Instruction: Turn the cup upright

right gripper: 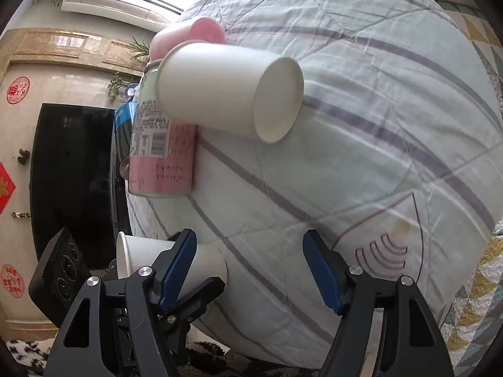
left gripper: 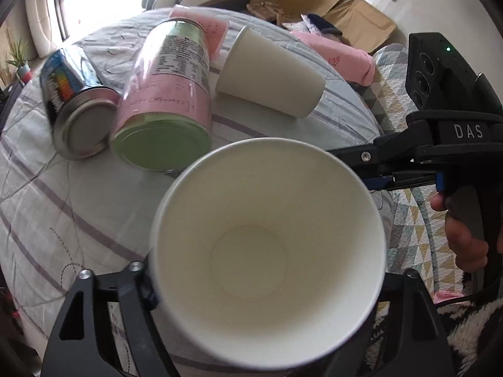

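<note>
My left gripper (left gripper: 267, 286) is shut on a white paper cup (left gripper: 267, 238), whose open mouth faces the left wrist camera. The same held cup (right gripper: 141, 257) shows at the lower left of the right wrist view, between the other gripper's fingers. A second white paper cup (left gripper: 270, 73) lies on its side on the striped cloth-covered table (left gripper: 47, 220); in the right wrist view this cup (right gripper: 226, 91) has its base toward the camera. My right gripper (right gripper: 250, 270) is open and empty, near the table edge and below the lying cup; it also shows in the left wrist view (left gripper: 377, 169).
A pink-and-green can (left gripper: 166, 100) and a dark blue can (left gripper: 72, 100) lie on their sides left of the lying cup. A pink pad (left gripper: 207, 28) lies behind them. Pink cloth (left gripper: 339, 56), cardboard boxes and a patterned quilt (left gripper: 418, 213) are to the right.
</note>
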{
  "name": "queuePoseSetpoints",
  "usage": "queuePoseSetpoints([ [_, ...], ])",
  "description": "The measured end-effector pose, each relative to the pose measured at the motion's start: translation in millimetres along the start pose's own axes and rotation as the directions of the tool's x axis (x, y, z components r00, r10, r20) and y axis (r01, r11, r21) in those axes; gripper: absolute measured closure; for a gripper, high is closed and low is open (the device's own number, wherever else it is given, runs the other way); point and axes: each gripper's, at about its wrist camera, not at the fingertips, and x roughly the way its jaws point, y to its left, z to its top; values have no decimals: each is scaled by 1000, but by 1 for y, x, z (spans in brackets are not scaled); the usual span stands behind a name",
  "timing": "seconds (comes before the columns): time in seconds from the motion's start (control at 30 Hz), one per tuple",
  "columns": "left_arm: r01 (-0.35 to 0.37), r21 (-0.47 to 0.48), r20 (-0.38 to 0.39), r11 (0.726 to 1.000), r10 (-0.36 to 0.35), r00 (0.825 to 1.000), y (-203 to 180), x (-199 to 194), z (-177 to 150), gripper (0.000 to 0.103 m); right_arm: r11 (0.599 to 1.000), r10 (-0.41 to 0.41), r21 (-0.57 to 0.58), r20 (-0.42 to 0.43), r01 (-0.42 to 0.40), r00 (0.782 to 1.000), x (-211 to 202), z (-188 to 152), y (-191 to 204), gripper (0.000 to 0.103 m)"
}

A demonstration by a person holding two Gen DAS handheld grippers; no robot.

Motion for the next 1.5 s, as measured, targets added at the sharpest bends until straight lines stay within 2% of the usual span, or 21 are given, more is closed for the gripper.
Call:
queuePoseSetpoints([
  [0.13, -14, 4, -12, 1000, 14, 1000, 2, -1, -4, 18, 1000, -7, 22, 3, 7, 1000, -7, -14, 2, 30],
  [0.23, -12, 9, -14, 1000, 12, 1000, 1, -1, -3, 13, 999, -17, 31, 18, 16, 1000, -9, -18, 5, 30],
  [0.43, -10, 20, -8, 1000, 11, 1000, -6, -6, -4, 13, 999, -35, 33, 50, 33, 998, -30, -30, 4, 30],
  [0.53, 25, 26, -23, 999, -25, 999, -11, -10, -1, 13, 999, -37, 31, 61, 35, 997, -40, -32, 2, 30],
  [0.67, 3, 16, 6, 1000, -3, 1000, -17, -27, -2, 13, 998, -59, -6, 86, 60, 995, -62, -36, 3, 30],
  [0.83, -23, -19, 42, 1000, 24, 999, -25, -58, -2, 13, 995, -85, -48, 117, 91, 989, -80, -38, 23, 24],
  [0.93, -49, 13, 68, 999, 48, 997, -32, -80, 0, 11, 995, -84, -40, 138, 91, 987, -95, -45, 31, 24],
  [1.1, -83, 78, 106, 994, 74, 992, -32, -112, -1, 10, 989, -145, -9, 209, 150, 967, -118, -66, 50, 23],
  [1.2, -86, 114, 120, 990, 72, 990, -28, -128, -7, 10, 980, -200, 47, 269, 195, 942, -131, -83, 60, 23],
  [1.37, -83, 128, 135, 988, 65, 989, -17, -149, -16, 10, 964, -267, 107, 339, 245, 902, -140, -116, 80, 22],
  [1.5, -100, 98, 126, 990, 87, 988, -8, -155, -22, 10, 955, -297, 133, 342, 267, 892, -137, -133, 88, 22],
])
